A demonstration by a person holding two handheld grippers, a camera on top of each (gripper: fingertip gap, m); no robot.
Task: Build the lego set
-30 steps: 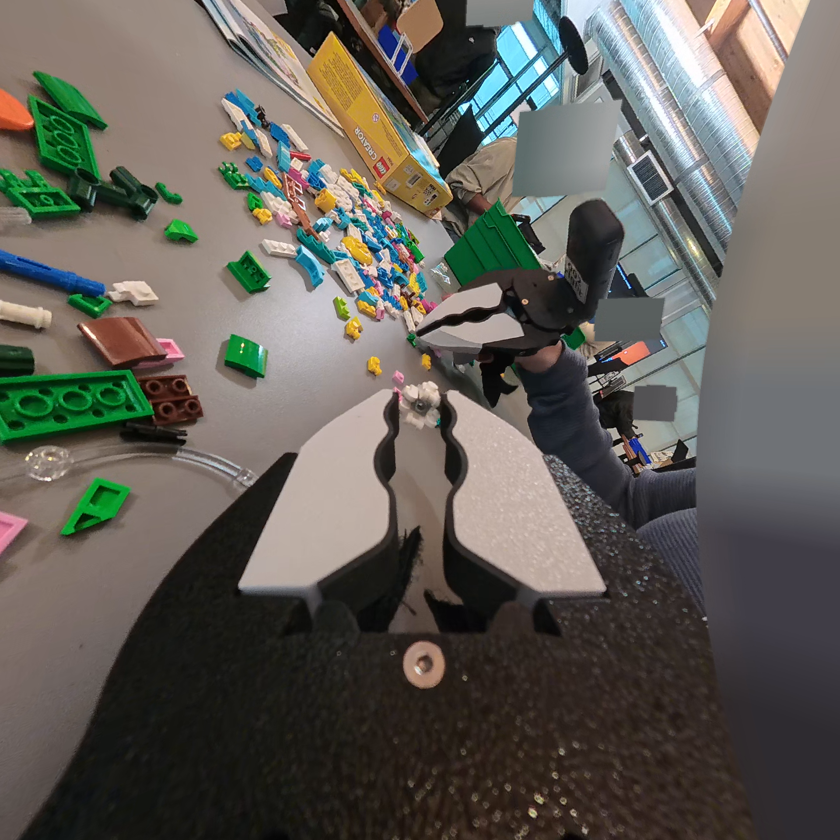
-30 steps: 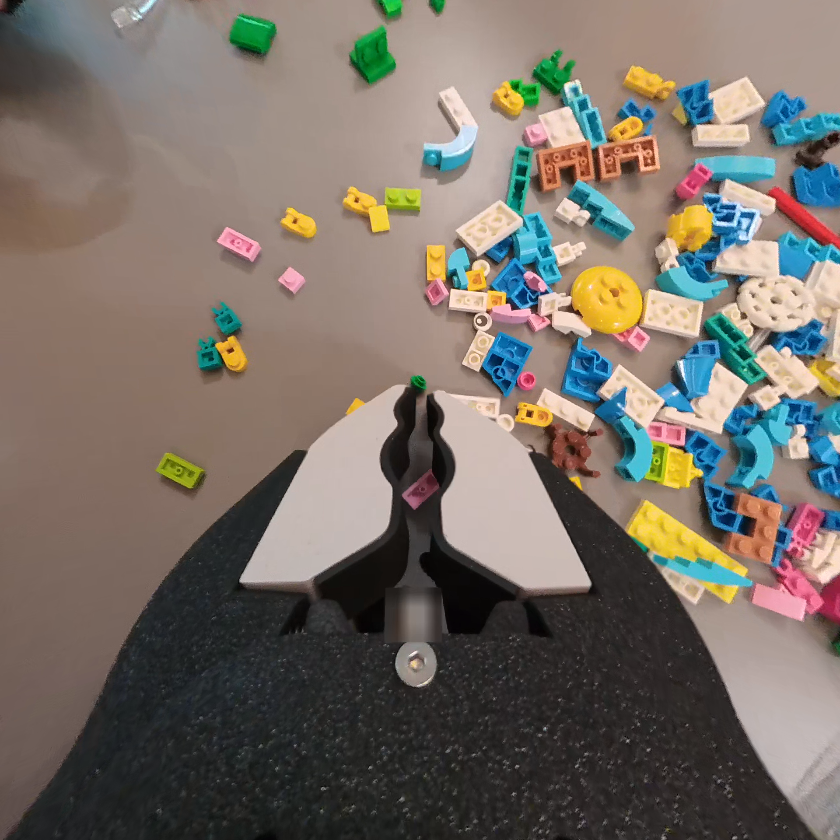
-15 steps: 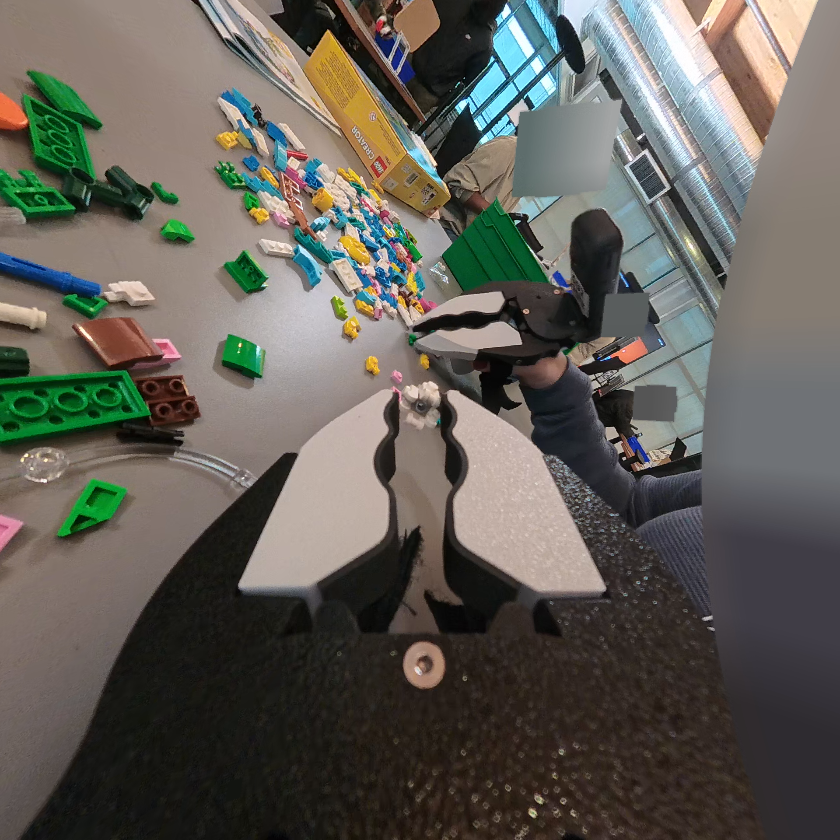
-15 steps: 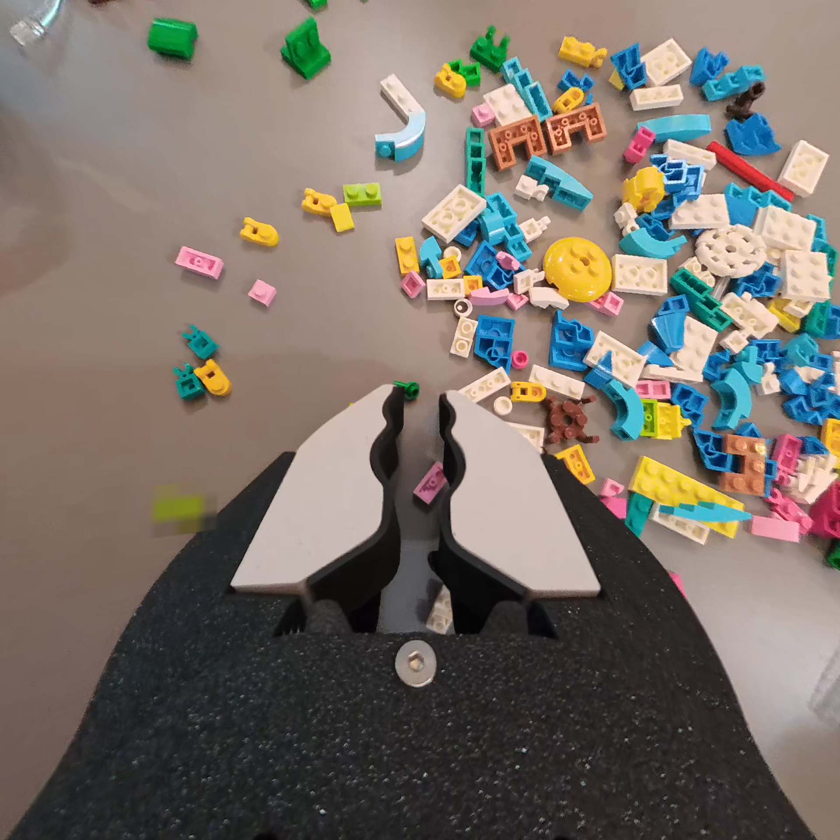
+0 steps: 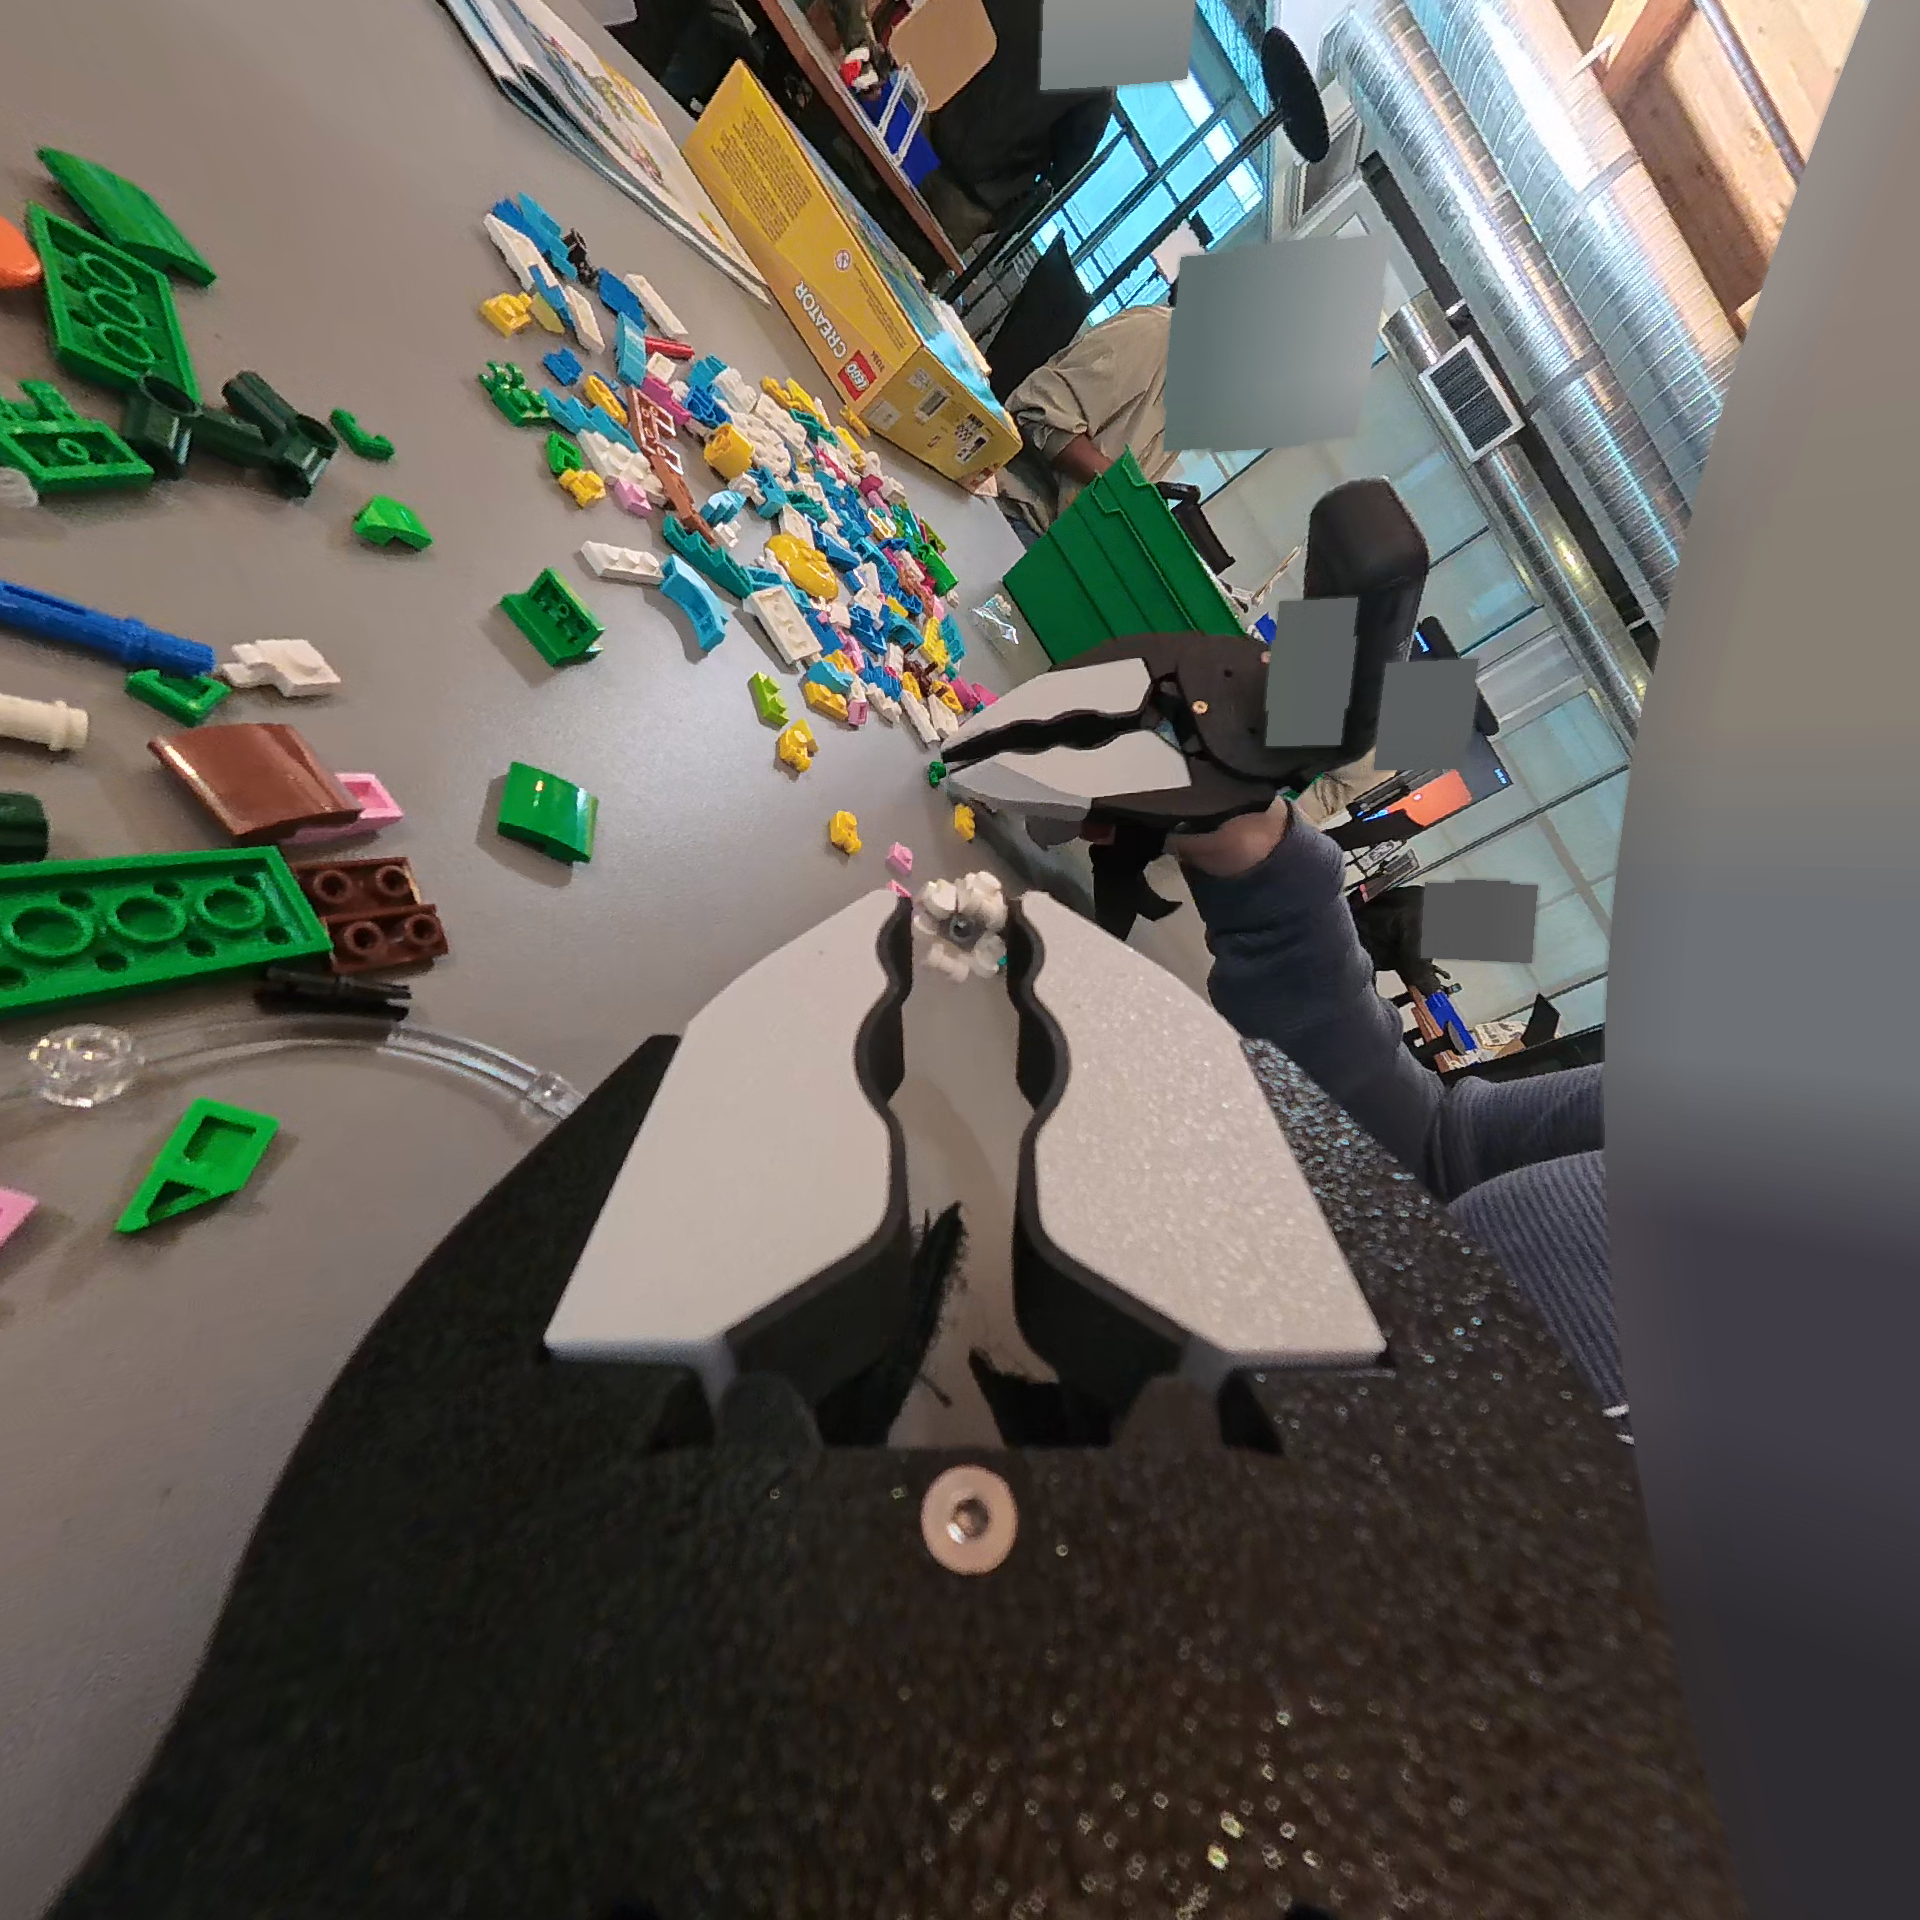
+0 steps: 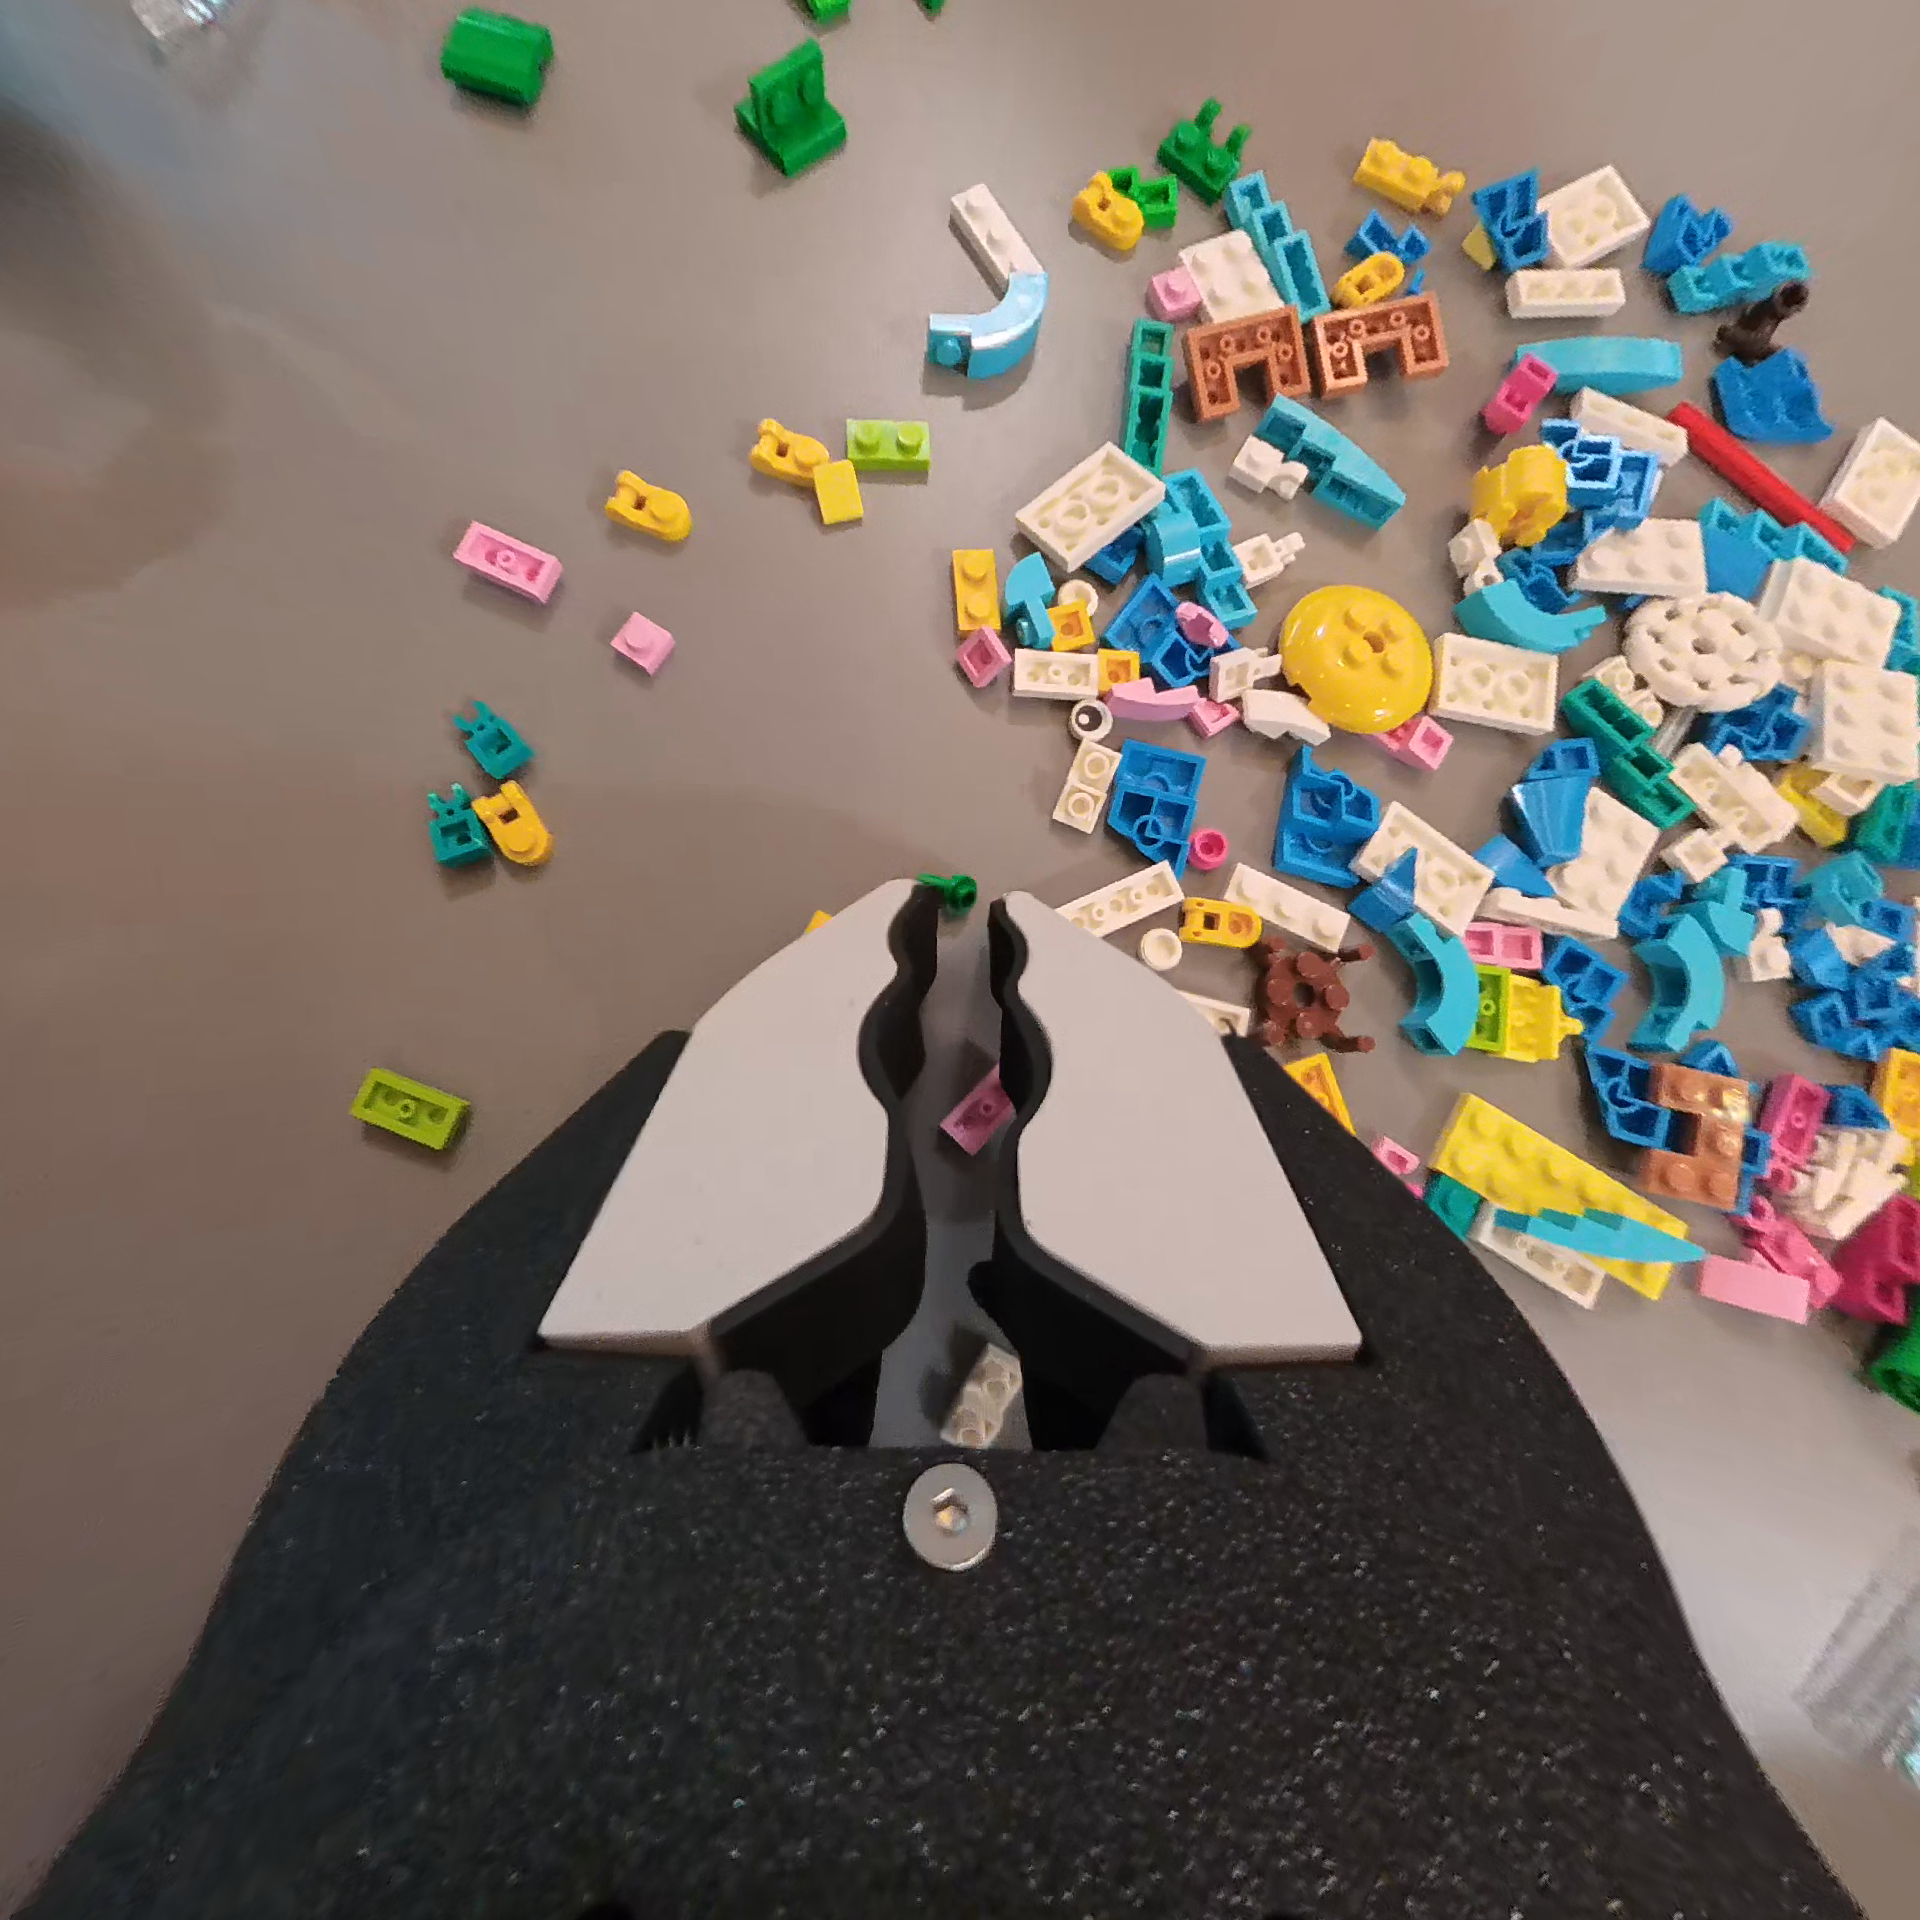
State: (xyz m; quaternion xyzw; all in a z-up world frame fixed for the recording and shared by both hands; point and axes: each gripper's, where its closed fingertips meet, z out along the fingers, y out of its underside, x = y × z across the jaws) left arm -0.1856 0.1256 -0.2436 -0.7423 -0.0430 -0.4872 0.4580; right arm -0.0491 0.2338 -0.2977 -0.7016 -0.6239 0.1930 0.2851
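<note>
My left gripper [image 5: 958,920] is shut on a small white flower piece [image 5: 966,902], held just above the grey table [image 5: 644,831]. My right gripper [image 6: 961,902] has its jaws nearly together on a tiny green piece [image 6: 952,890] at the tips. In the left wrist view the right gripper [image 5: 951,771] hovers a little above the table, just beyond and right of the flower, with the green piece [image 5: 936,772] at its tip. A sleeved arm [image 5: 1299,987] holds it.
A heap of small coloured pieces [image 6: 1455,675] lies right of my right gripper, and a pink piece [image 6: 977,1112] lies under its jaws. Green plates [image 5: 145,925], brown pieces [image 5: 364,914] and a clear curved rod [image 5: 312,1039] lie at the left. A yellow box [image 5: 842,301] and a booklet [image 5: 582,94] lie beyond. The clear curved rod [image 5: 312,1039] sits 8 centimetres or so from the ends of my left fingers.
My right gripper's jaws widened slightly, then narrowed again on the green piece. It dipped a little lower and to the left. My left gripper holds still with the flower.
</note>
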